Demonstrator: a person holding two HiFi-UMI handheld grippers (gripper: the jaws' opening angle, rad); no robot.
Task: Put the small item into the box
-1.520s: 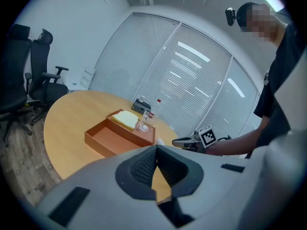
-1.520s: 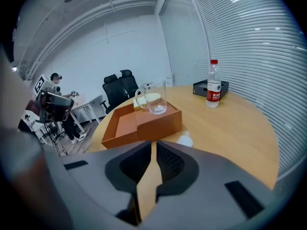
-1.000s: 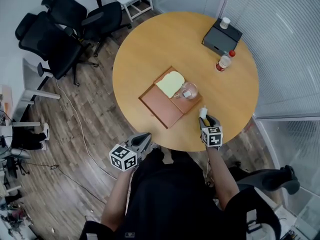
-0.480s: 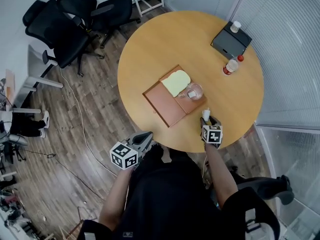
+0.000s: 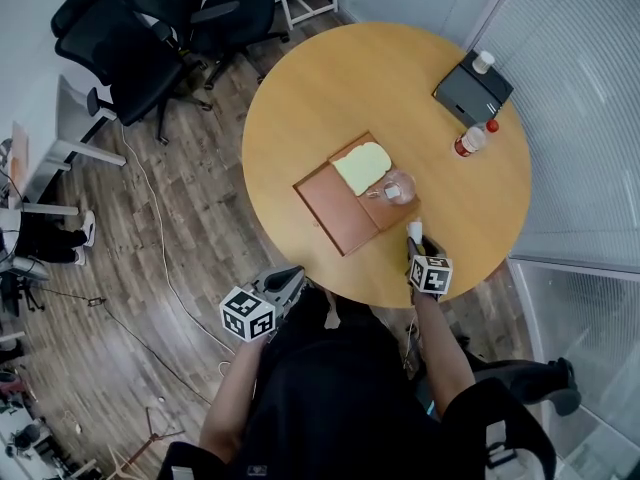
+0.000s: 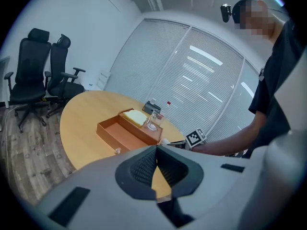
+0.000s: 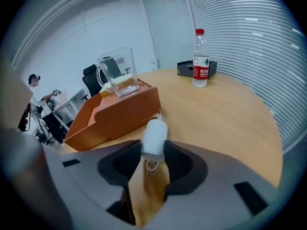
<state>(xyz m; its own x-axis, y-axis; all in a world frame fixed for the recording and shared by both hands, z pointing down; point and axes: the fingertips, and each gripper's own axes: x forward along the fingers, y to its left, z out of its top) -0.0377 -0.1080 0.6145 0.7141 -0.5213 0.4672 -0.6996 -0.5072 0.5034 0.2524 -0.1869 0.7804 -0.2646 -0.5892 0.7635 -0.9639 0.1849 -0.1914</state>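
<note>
A small white thread spool with loose thread ends sits between my right gripper's pads, which touch both its sides as the jaws close. In the head view the spool and right gripper hover over the table's near edge, just short of the orange open box. From the right gripper view the box lies ahead to the left. My left gripper hangs off the table at the lower left, its jaws shut and empty.
The box holds a pale yellow pad and a clear glass mug at its right end. A water bottle and a dark case stand at the round table's far right. Black office chairs stand far left.
The head view has drifted a little. My right gripper stays with the spool near the box's near right corner. My left gripper has not moved.
</note>
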